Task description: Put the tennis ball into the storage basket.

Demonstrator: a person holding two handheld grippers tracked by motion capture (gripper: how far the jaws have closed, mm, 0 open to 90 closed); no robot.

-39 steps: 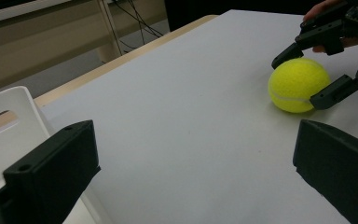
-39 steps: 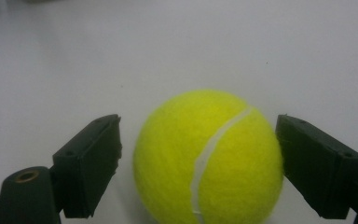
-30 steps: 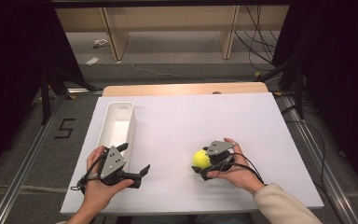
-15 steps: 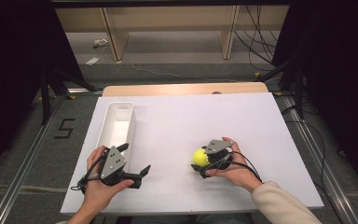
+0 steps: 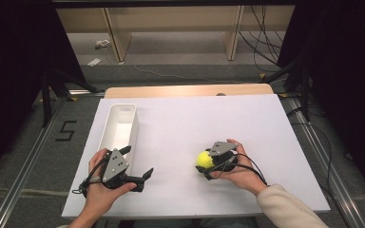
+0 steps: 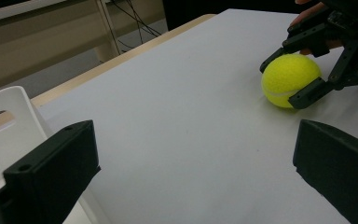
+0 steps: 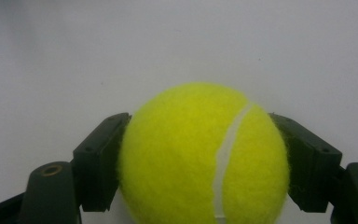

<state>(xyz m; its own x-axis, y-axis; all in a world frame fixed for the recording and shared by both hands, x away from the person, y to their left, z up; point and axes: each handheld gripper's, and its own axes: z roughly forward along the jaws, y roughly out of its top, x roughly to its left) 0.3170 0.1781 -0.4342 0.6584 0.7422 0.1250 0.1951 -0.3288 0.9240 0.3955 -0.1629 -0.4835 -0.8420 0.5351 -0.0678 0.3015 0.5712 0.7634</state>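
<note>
White tabletop (image 5: 180, 123), long white plastic bin (image 5: 119, 128) at left. Right gripper (image 5: 205, 164) clamps the fuzzy yellow tennis ball (image 5: 203, 159) at near right — grasp step, ball on the surface. Left gripper (image 5: 138, 164) idle, jaws spread. Next, likely: lift and carry to the bin.

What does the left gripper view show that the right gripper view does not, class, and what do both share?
Left gripper view alone: the white bin at its left edge, the table's wooden edge, and the left gripper, its jaws wide apart. Right gripper view alone: the ball's white seam close up. Both share: the ball on the white table, clamped by the right gripper.
</note>
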